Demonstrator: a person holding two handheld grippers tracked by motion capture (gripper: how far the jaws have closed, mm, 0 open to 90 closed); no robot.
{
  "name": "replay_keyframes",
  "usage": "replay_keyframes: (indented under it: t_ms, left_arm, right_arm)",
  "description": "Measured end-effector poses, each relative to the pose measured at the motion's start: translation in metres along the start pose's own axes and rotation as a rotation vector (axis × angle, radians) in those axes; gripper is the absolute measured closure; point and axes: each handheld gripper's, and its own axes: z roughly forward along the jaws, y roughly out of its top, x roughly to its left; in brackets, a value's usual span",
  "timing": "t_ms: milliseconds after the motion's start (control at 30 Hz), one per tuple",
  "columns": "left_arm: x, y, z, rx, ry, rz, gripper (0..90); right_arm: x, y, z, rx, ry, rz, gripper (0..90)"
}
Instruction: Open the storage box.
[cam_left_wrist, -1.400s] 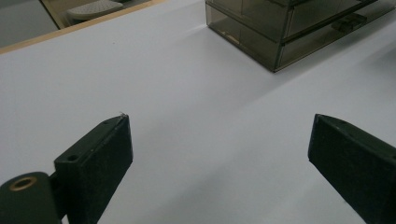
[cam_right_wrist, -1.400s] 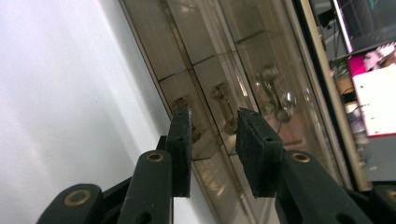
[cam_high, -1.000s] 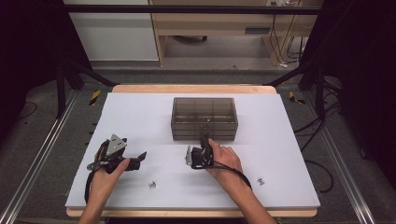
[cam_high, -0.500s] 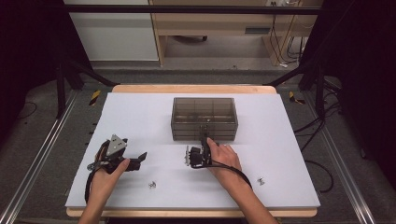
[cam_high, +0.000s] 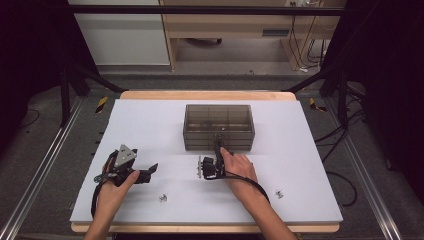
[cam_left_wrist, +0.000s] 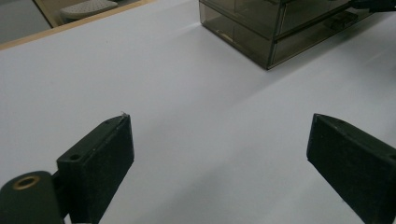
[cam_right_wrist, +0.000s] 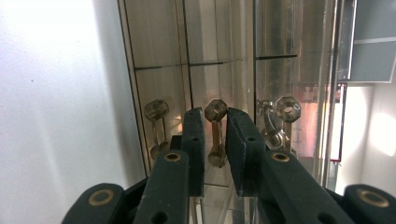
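light: bright overhead | surroundings: dark | glare: drawer box (cam_right_wrist: 219, 60) front

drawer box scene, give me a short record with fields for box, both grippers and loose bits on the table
box: smoky clear drawer box at the table's far middle, drawers shut
right gripper: right gripper at the box front, jaws just closing around a drawer handle; whether the pads press it yet is hard to tell
left gripper: left gripper open, nothing between its jaws, resting left of the box
loose bits: two small metal parts near the front edge
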Motion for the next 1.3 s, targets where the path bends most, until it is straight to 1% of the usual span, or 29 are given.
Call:
replay_keyframes:
  t_ms: [167,267,433,533,633,900,933,1000,1033,1067,1167,1200,1233,1267,1300]
  left_arm:
    - [0.000,0.000,-0.001,-0.003,0.000,-0.003,7.3]
    - [0.000,0.000,-0.001,-0.002,-0.002,-0.003,7.3]
    - [0.000,0.000,0.000,0.003,-0.005,0.001,7.3]
    - [-0.001,0.000,0.000,0.004,-0.006,0.002,7.3]
    - [-0.001,0.000,0.001,0.005,-0.006,0.002,7.3]
    - [-0.001,0.001,0.000,0.002,-0.007,0.005,7.3]
    - [-0.001,0.001,0.000,0.002,-0.007,0.005,7.3]
    - [-0.001,0.001,0.000,0.002,-0.006,0.006,7.3]
    - [-0.001,0.001,0.000,0.002,-0.006,0.006,7.3]
    - [-0.001,0.001,0.000,0.003,-0.006,0.006,7.3]
    - [-0.001,0.000,0.000,0.004,-0.006,0.007,7.3]
    - [-0.001,0.000,0.000,0.004,-0.006,0.006,7.3]
    - [-0.001,0.000,0.000,0.004,-0.006,0.005,7.3]
    - [-0.001,0.000,0.001,0.005,-0.005,0.005,7.3]
    - [-0.001,0.000,0.001,0.007,-0.005,0.005,7.3]
  right_arm:
    - [0.001,0.000,0.000,0.003,-0.006,0.005,79.9]
    - [0.001,0.000,0.000,0.008,-0.011,-0.015,80.2]
    - [0.002,0.000,-0.001,0.003,-0.017,-0.004,80.8]
    - [0.003,0.000,-0.003,0.011,-0.014,-0.006,80.9]
    - [0.003,0.001,-0.005,0.003,-0.014,-0.012,80.9]
    - [0.007,0.001,-0.018,0.002,-0.011,-0.003,80.8]
    - [0.007,0.002,-0.020,0.000,-0.010,-0.008,80.8]
    - [0.010,0.002,-0.024,0.005,-0.014,-0.002,80.7]
    - [0.010,0.002,-0.025,0.001,-0.017,-0.007,80.5]
    - [0.010,0.002,-0.025,-0.004,-0.017,-0.002,78.9]
    - [0.012,0.003,-0.026,0.002,-0.002,0.027,67.0]
    - [0.011,0.003,-0.027,0.008,0.006,0.033,65.8]
    - [0.010,0.002,-0.028,-0.009,0.003,0.052,64.2]
    - [0.009,0.002,-0.031,0.001,0.008,0.063,63.2]
    - [0.007,0.002,-0.032,0.001,0.012,0.075,62.7]
